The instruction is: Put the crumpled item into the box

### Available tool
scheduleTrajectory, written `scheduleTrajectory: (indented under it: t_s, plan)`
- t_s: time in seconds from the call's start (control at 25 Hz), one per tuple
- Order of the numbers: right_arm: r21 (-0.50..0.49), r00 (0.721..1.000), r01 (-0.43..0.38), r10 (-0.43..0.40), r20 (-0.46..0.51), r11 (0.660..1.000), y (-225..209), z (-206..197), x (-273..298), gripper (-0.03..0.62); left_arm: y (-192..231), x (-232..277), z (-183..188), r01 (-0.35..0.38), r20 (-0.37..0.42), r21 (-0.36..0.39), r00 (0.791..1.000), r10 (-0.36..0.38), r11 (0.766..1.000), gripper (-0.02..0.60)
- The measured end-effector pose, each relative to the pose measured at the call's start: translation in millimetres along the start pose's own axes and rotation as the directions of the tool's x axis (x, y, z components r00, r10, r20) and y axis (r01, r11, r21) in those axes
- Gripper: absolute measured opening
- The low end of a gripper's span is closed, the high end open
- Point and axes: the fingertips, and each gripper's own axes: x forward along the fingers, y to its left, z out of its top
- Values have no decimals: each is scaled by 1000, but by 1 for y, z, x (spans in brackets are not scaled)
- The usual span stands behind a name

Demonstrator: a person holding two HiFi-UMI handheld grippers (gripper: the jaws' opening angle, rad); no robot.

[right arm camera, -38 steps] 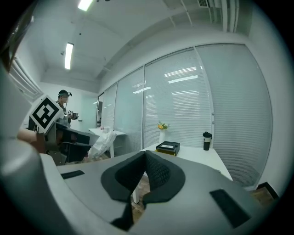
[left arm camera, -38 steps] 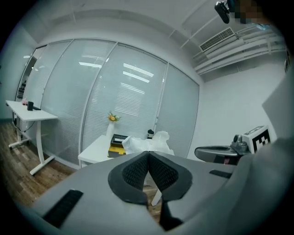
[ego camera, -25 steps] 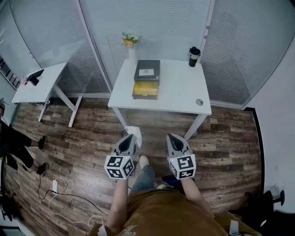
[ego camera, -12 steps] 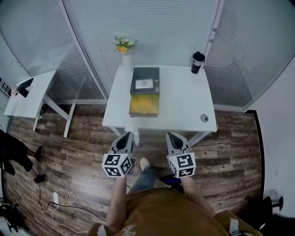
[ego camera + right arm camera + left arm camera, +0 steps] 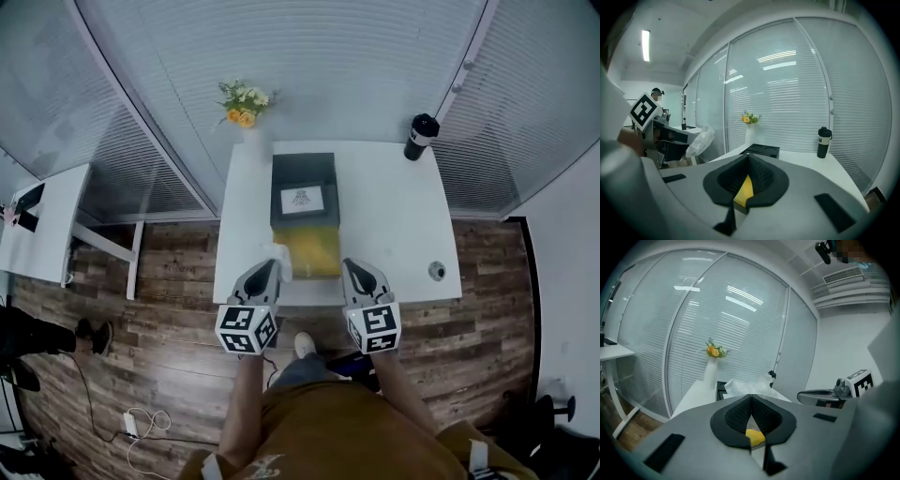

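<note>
We judged the task about midway: the crumpled item was in hand but not yet in the box. The left tool had its jaws pressed together on the white crumpled item, which bulged out just past the tips and seemed to hang over the near part of the tabletop. The open box, yellow inside with a dark lid behind it, sat just to the right of the item. The right tool was pressed together on nothing, near the box's other side. We took the remaining work to be carrying the item over the opening and letting go.
</note>
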Motion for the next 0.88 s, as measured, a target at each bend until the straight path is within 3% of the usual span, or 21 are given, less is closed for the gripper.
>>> scheduleTrajectory:
  t_s: [0.28,0.56,0.88]
  plan:
    - [21,999,39,-38,-17,999,-15,10,40,12,44,45,17,18,-12,-14,1000,-18,1000,26]
    - [35,996,76,-75,-40,997,-32,10,52,12,44,71,20,60,-33,-23,998,-61,998,26]
    - [14,998,51,-51,-28,999,-40,17,74,12,54,94,33,46,-11,-25,999,-46,999,25]
